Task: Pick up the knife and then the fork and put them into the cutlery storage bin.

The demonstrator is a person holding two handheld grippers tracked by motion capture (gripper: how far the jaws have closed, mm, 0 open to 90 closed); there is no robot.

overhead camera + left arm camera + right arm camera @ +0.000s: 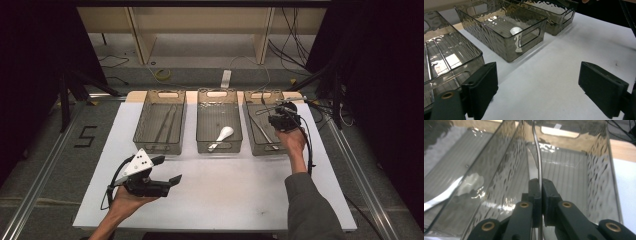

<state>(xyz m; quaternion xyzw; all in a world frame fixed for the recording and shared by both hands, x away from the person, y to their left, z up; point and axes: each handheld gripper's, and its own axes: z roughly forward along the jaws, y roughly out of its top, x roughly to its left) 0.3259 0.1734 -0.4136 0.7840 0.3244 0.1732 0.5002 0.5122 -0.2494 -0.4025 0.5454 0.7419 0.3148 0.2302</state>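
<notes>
Jaws of right gripper clamp a thin metal utensil.

Three bins side by side on table, spoon in middle bin, perhaps cutlery in right bin.

The flat white counter carried three smoky see-through plastic bins side by side along its far edge: left, middle, right.
</notes>
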